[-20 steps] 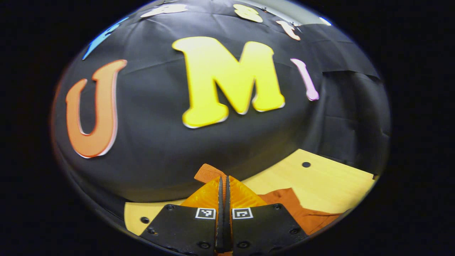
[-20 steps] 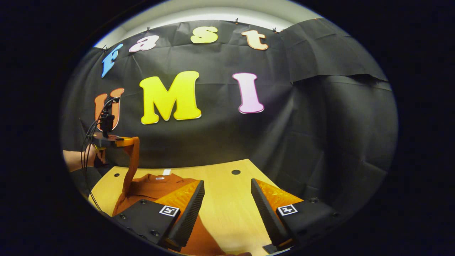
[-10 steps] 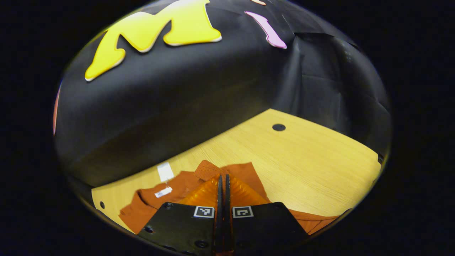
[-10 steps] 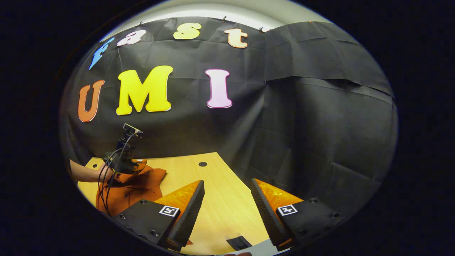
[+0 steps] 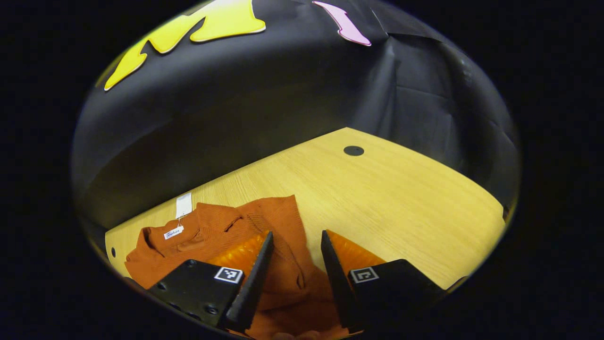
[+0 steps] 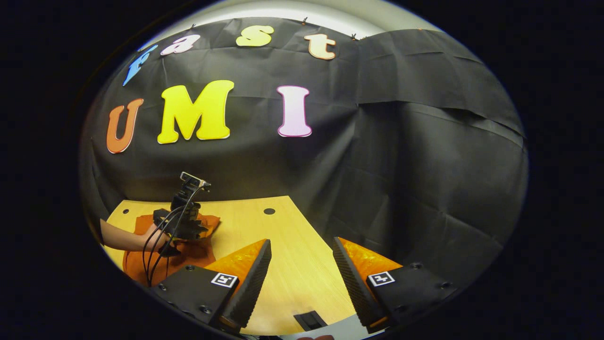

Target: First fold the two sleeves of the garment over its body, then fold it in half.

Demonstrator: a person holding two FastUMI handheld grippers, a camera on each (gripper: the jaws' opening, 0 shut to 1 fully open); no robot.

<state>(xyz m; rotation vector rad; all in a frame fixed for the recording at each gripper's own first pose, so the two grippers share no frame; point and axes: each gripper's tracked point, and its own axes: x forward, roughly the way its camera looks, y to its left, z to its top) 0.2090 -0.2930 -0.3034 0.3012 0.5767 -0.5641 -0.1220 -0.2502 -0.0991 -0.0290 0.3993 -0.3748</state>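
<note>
A rust-orange garment [image 5: 207, 236] lies on the wooden table [image 5: 387, 198], collar with a white tag toward the booth wall. One sleeve [image 5: 278, 222] lies folded across its body. My left gripper [image 5: 292, 243] hovers open just above that sleeve, nothing between its fingers. In the right gripper view the garment [image 6: 188, 250] shows at the far left, with the left gripper [image 6: 200, 229] and the hand holding it over it. My right gripper [image 6: 302, 250] stands open over bare table, well off to the garment's side.
A round dark hole [image 5: 353, 150] sits in the tabletop near the wall. A small black object [image 6: 311, 321] and a pale sheet lie at the table's near edge under my right gripper. Black cloth walls close the table's far sides.
My left gripper carried the sleeve down from high in the air onto the garment's body, then opened and let it go. The right gripper swung away to the right.
</note>
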